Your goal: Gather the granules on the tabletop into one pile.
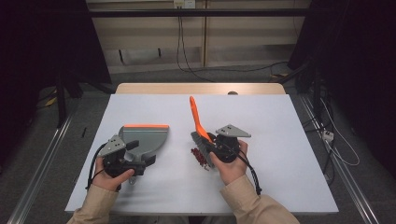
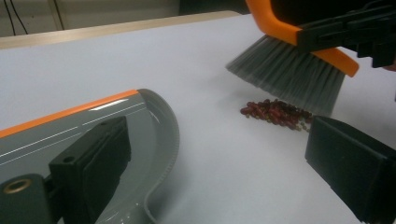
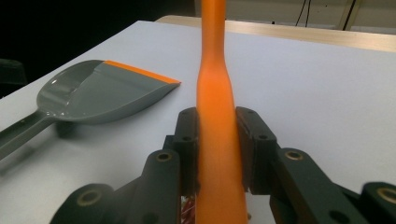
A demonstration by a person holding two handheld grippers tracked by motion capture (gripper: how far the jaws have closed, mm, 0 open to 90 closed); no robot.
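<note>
the right gripper (image 1: 215, 145) clamps the orange brush (image 3: 215, 135) by its handle, bristles resting just behind a small heap of red beans (image 2: 275, 112) on the white table (image 1: 280, 154). the left gripper (image 1: 135, 156), jaws apart, sits at the grey dustpan (image 1: 147, 137) without gripping it. best practice: short, low strokes toward the pan's orange lip, with the pan steadied.

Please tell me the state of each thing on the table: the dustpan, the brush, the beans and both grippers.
Dustpan: lying flat on the table, nothing in it.
Brush: clamped by its orange handle, bristles down beside the beans.
Beans: small red pile on the table, not yet swept.
Left gripper: open, one jaw over the dustpan.
Right gripper: shut on the brush.
</note>
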